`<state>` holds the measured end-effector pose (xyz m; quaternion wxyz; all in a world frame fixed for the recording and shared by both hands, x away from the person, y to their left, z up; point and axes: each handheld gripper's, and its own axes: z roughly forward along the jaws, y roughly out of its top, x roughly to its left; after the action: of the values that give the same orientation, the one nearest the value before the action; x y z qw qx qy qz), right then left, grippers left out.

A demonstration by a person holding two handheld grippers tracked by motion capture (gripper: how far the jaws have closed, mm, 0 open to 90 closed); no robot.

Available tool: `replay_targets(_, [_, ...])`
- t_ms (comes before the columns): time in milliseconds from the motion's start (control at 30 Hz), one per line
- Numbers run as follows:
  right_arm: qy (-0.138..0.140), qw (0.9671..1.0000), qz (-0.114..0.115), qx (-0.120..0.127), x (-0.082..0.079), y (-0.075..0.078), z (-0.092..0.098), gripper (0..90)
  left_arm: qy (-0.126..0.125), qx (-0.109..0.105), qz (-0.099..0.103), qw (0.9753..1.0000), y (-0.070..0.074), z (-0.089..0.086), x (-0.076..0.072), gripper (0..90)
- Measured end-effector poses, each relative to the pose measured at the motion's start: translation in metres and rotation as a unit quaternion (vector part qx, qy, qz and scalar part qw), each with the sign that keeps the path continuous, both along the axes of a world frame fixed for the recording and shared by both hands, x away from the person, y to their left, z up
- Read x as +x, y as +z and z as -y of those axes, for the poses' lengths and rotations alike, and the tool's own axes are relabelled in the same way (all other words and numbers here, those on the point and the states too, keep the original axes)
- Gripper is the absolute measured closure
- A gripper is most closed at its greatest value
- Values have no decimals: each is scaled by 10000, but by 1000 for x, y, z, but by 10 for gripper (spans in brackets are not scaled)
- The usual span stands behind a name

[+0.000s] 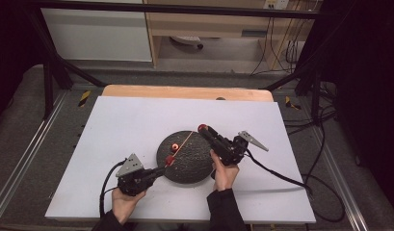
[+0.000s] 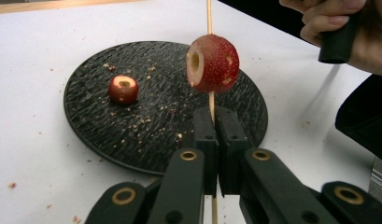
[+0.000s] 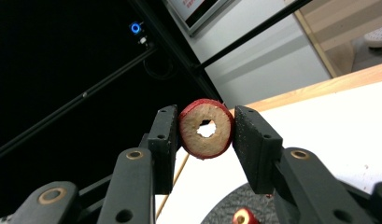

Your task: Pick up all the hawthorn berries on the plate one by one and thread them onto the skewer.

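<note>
My left gripper (image 1: 162,169) (image 2: 215,116) is shut on the lower end of a thin wooden skewer (image 2: 209,14). The skewer rises over the black round plate (image 1: 194,168). A cored red fruit (image 2: 213,63) (image 1: 170,160) is threaded on it just above the jaws. A second cored red fruit (image 2: 123,88) (image 1: 175,146) lies loose on the plate (image 2: 109,126). My right gripper (image 1: 204,130) (image 3: 206,123) is raised over the plate's far edge and shut on a third cored red fruit (image 3: 206,128) (image 1: 203,128), whose hole faces the camera. The skewer's tip (image 1: 191,134) is close beside it.
Crumbs are scattered on the plate and on the white table (image 1: 127,120). The person's right hand (image 2: 338,23) grips its handle at the upper right of the left gripper view. Cables trail off the table's right side (image 1: 281,175). A wooden strip (image 1: 185,91) runs along the far edge.
</note>
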<state>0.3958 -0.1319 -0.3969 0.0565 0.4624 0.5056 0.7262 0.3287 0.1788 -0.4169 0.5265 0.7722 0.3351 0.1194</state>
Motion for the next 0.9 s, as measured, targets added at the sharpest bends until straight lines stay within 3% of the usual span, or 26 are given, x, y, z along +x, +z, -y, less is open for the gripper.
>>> replay_targets(333, [-223,9993,150,270,7,6,4,612,-33,-153,-11,9999,3,10,0,878])
replay_targets(900, [-389,9977,437,349,10,7,5,613,-102,-397,-60,9991,10,24,1,878])
